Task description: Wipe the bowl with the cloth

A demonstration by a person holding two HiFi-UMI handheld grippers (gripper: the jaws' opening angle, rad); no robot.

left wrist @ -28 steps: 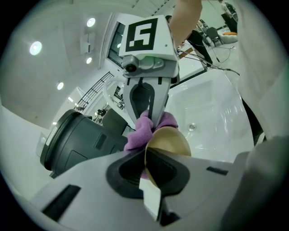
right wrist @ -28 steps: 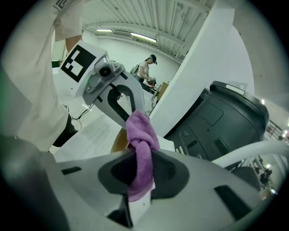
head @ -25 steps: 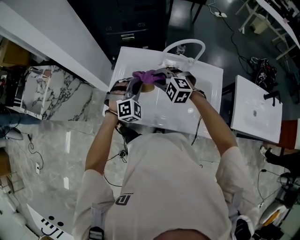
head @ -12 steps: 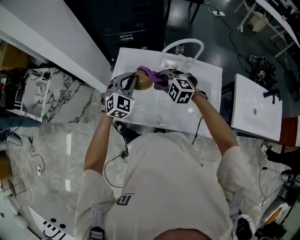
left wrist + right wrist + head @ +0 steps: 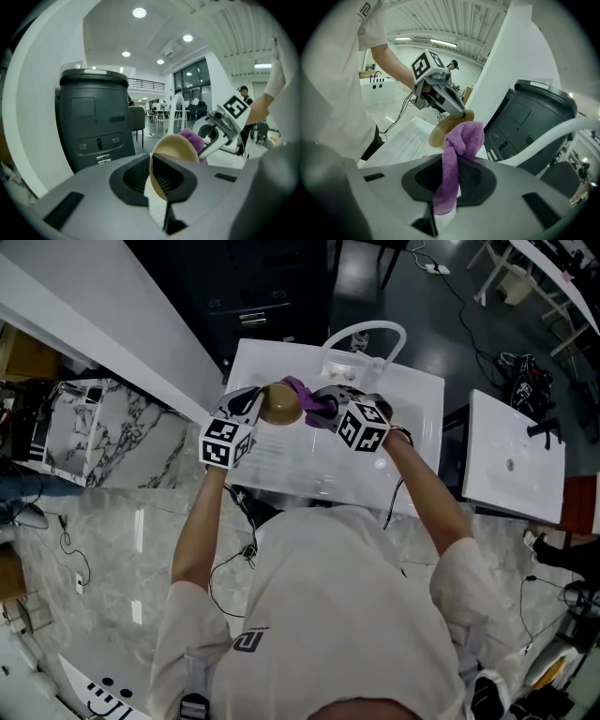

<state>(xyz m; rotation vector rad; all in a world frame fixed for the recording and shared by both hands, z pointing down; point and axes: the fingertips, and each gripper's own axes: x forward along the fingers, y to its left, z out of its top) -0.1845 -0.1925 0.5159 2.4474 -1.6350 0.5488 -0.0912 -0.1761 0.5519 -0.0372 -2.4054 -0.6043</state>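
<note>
From the head view, both grippers meet in the air over the far part of the white bench, close to the arched tap. The left gripper holds the tan bowl by its rim. The right gripper presses a purple cloth against the bowl's side. The bare bench towards the person looks like the open room. The tap arch and the bench's far edge are the things to keep clear of.

In the left gripper view, the jaws stand narrow with the bowl's rim pinched between the pads. They have just been opening slightly, so I judge the hold needs firming before hard rubbing. The cloth bunches behind the bowl, and a dark bin stands beyond.

In the right gripper view, the jaws are closed on the cloth's lower end. Its bunched top touches the bowl just beside the left gripper's tips. To wipe well, it seems best to sweep the cloth round the wall in short arcs while turning the bowl. The cloth should stay off the other gripper's tips, and the white tap arch at the right limits swings that way.
</note>
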